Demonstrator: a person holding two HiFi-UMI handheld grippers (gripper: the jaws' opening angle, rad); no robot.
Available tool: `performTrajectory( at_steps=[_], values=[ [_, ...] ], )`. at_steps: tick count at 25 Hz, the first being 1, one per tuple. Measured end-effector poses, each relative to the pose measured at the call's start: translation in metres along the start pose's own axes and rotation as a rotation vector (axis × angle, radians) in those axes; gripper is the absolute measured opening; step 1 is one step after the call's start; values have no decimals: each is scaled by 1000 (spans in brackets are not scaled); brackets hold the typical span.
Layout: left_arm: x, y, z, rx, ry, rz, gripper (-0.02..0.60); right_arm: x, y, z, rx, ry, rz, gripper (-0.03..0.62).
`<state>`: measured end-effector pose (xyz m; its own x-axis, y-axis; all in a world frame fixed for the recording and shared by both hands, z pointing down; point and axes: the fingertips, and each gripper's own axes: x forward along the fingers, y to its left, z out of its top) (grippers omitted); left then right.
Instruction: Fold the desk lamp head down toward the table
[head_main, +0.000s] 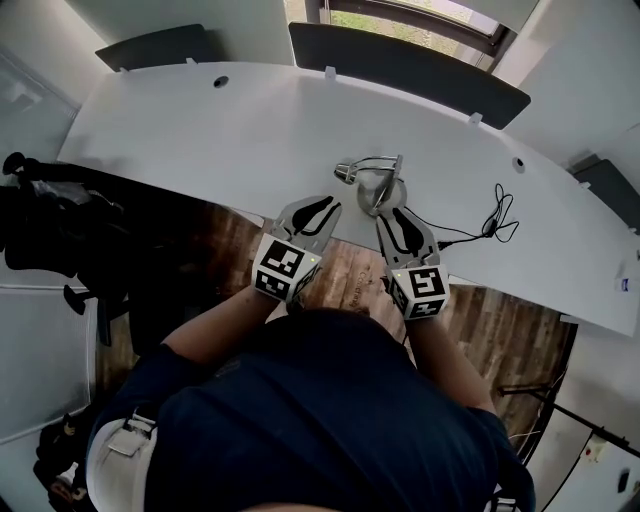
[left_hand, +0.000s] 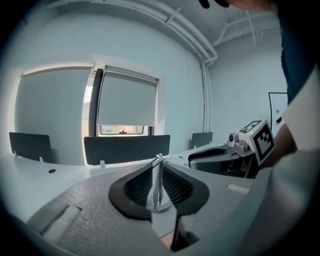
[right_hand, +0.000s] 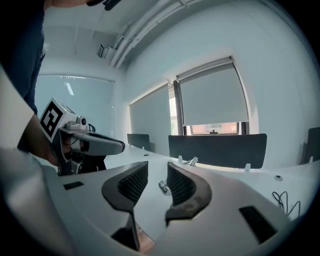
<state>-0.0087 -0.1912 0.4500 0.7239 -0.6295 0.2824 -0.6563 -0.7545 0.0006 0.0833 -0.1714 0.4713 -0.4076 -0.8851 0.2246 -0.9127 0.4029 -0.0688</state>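
While near table edge (head_main: 200, 178), lamp (head_main: 381, 189) freestanding

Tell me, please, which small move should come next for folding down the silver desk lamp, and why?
Probably ease the left gripper forward to the slim upright arm of the silver metal desk lamp. Both it and the right gripper are open and empty, short of the lamp near the white table's edge, and that arm lines up between the left jaws.
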Motion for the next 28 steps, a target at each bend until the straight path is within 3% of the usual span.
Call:
performTrajectory(
  at_steps=[7,10,13,28],
  values=[
    [-26,-31,47,-3,-91,-86,49,-32,20,36,33,-90,28,52],
    [-27,-36,45,35,-100,-100,26,-37,31,44,27,-115,41,29],
    [-30,-39,39,10,-96,-91,8,-39,38,42,22,-127,43,20],
    [-44,-58,21,30,-76,-140,6,-39,59,24,26,-80,78,11]
  ],
)
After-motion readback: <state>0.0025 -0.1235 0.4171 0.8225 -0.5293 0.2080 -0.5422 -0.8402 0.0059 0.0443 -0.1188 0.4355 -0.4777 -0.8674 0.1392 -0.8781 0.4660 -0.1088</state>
